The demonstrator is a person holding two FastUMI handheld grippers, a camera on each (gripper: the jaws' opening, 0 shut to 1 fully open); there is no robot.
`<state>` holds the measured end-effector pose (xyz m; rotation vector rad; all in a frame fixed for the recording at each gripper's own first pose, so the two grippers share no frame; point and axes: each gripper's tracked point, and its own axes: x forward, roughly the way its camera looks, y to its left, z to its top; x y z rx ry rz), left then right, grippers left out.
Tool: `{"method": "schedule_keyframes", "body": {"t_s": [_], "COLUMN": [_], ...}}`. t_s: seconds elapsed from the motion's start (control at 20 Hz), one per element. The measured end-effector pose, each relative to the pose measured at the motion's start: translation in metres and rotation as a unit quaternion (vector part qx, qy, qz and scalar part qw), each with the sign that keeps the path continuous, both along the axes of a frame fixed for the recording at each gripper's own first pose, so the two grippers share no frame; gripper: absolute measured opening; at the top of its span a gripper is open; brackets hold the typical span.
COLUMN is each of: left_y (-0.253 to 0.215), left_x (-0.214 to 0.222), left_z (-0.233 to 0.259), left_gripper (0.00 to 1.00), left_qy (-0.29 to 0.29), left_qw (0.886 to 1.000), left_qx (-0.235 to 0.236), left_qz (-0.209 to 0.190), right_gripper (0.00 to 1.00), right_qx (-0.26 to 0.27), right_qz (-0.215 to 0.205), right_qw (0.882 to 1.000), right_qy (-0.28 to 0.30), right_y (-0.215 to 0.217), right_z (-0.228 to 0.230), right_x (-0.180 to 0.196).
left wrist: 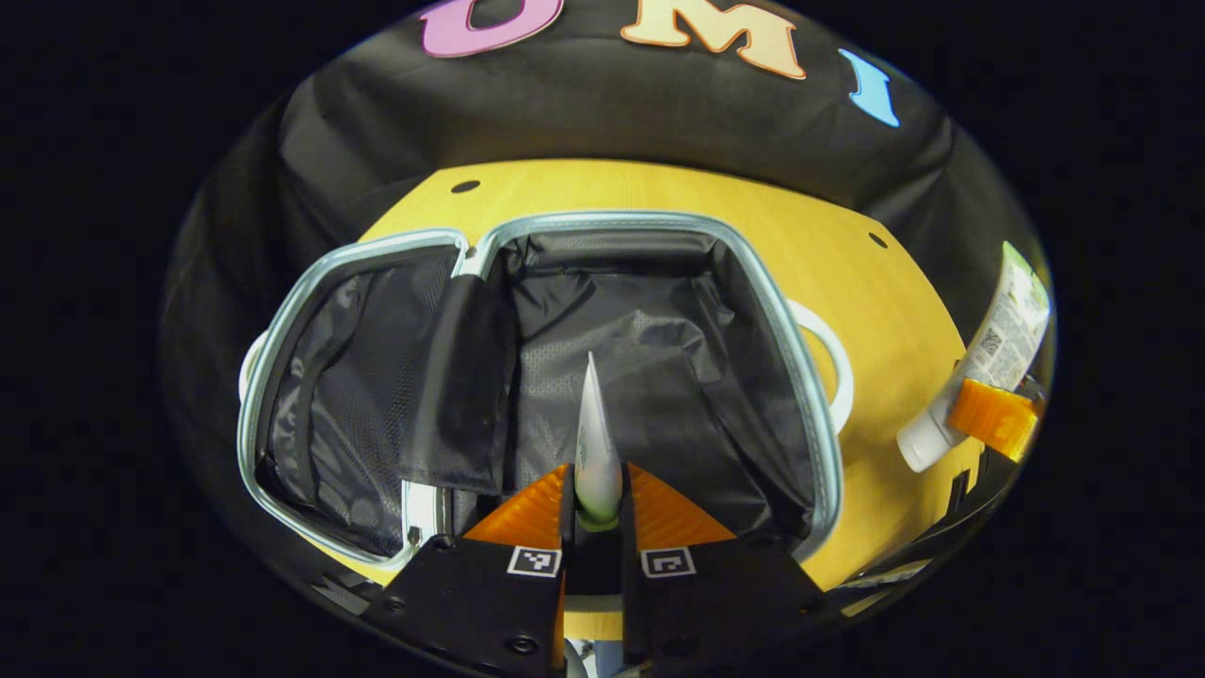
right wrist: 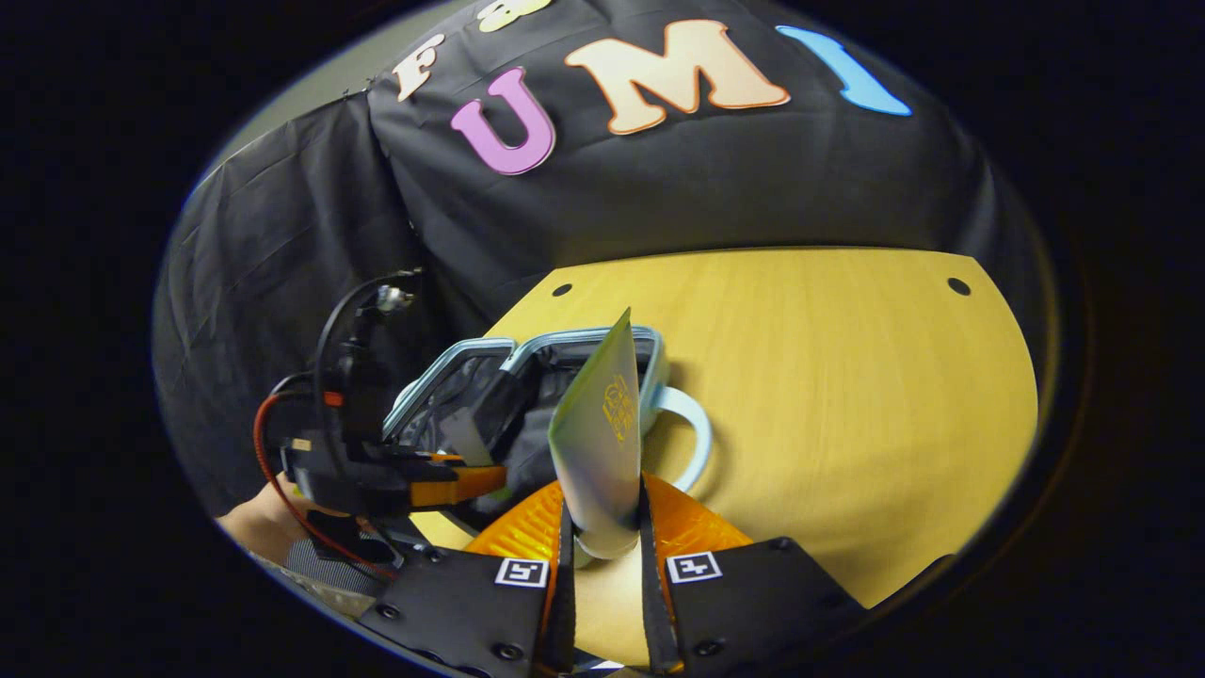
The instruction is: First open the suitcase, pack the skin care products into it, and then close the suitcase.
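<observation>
The small suitcase point(left wrist: 800, 377) lies open on the yellow table, with a light blue rim and black lining; its two halves sit side by side. My left gripper point(left wrist: 596, 476) is shut on a white tube point(left wrist: 595, 433), seen edge-on, above the right half of the case. My right gripper point(right wrist: 604, 490) is shut on a pale green-white tube point(right wrist: 602, 433), held upright over the table to the right of the suitcase point(right wrist: 650, 367). In the left gripper view that tube point(left wrist: 1003, 339) and the right gripper point(left wrist: 988, 414) appear at the far right. The left gripper point(right wrist: 452, 485) hovers over the open case.
The yellow table point(right wrist: 847, 395) has bare wood to the right of the case and small dark holes near its far corners. A pale loop handle point(right wrist: 692, 424) sticks out from the suitcase's right side. A hand point(right wrist: 254, 527) holds the left gripper, with a red cable beside it.
</observation>
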<state>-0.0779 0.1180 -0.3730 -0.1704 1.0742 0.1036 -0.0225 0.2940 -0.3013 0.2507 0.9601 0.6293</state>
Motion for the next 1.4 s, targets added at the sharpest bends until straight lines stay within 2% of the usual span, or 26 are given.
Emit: {"method": "schedule_keyframes", "body": {"t_s": [0.05, 0.1, 0.2, 0.25, 0.3, 0.35, 0.5, 0.55, 0.7, 0.8, 0.85, 0.95, 1.2, 1.4], "left_y": [0.002, 0.004, 0.0, 0.0, -0.002, -0.003, 0.001, 0.005, 0.036, 0.062, 0.078, 0.117, 0.21, 0.28], "left_x": [0.001, 0.004, 0.011, 0.014, 0.017, 0.022, 0.035, 0.039, 0.051, 0.051, 0.05, 0.048, 0.032, 0.013], "left_z": [-0.006, -0.008, -0.009, -0.008, -0.004, 0.002, 0.028, 0.038, 0.069, 0.082, 0.086, 0.085, 0.09, 0.091], "left_gripper": [0.15, 0.17, 0.19, 0.21, 0.22, 0.27, 0.7, 0.89, 0.9, 0.92, 0.92, 0.93, 0.95, 0.95], "left_qy": [0.006, -0.001, -0.017, -0.024, -0.036, -0.052, -0.106, -0.124, -0.166, -0.181, -0.183, -0.189, -0.191, -0.181], "left_qw": [1.0, 1.0, 0.999, 0.999, 0.998, 0.997, 0.992, 0.99, 0.985, 0.983, 0.983, 0.982, 0.976, 0.97], "left_qx": [-0.005, -0.008, -0.027, -0.03, -0.035, -0.038, -0.045, -0.044, -0.022, -0.015, -0.006, 0.018, 0.059, 0.094], "left_qz": [-0.002, -0.003, -0.016, -0.021, -0.027, -0.032, -0.047, -0.052, -0.034, -0.017, -0.005, 0.018, 0.087, 0.136], "right_gripper": [0.27, 0.31, 0.27, 0.31, 0.31, 0.31, 0.31, 0.31, 0.3, 0.39, 0.4, 0.31, 0.97, 0.98], "right_qx": [0.0, -0.001, -0.01, -0.018, -0.025, -0.033, -0.043, -0.047, -0.062, -0.071, -0.072, -0.065, -0.028, -0.02], "right_qz": [0.011, 0.018, 0.029, 0.034, 0.038, 0.037, 0.036, 0.035, 0.029, 0.021, 0.016, -0.001, -0.037, -0.058], "right_qw": [1.0, 1.0, 0.999, 0.998, 0.997, 0.997, 0.995, 0.994, 0.992, 0.991, 0.992, 0.994, 0.998, 0.997], "right_qy": [0.006, 0.013, 0.03, 0.042, 0.054, 0.065, 0.088, 0.093, 0.11, 0.108, 0.105, 0.085, 0.03, -0.037], "right_y": [0.012, 0.023, 0.039, 0.044, 0.049, 0.053, 0.068, 0.073, 0.083, 0.086, 0.088, 0.093, 0.105, 0.096], "right_z": [-0.002, -0.005, -0.015, -0.022, -0.031, -0.039, -0.053, -0.057, -0.07, -0.072, -0.069, -0.061, -0.035, 0.0], "right_x": [-0.004, -0.007, -0.015, -0.018, -0.021, -0.022, -0.024, -0.025, -0.025, -0.022, -0.019, -0.006, 0.028, 0.057]}}
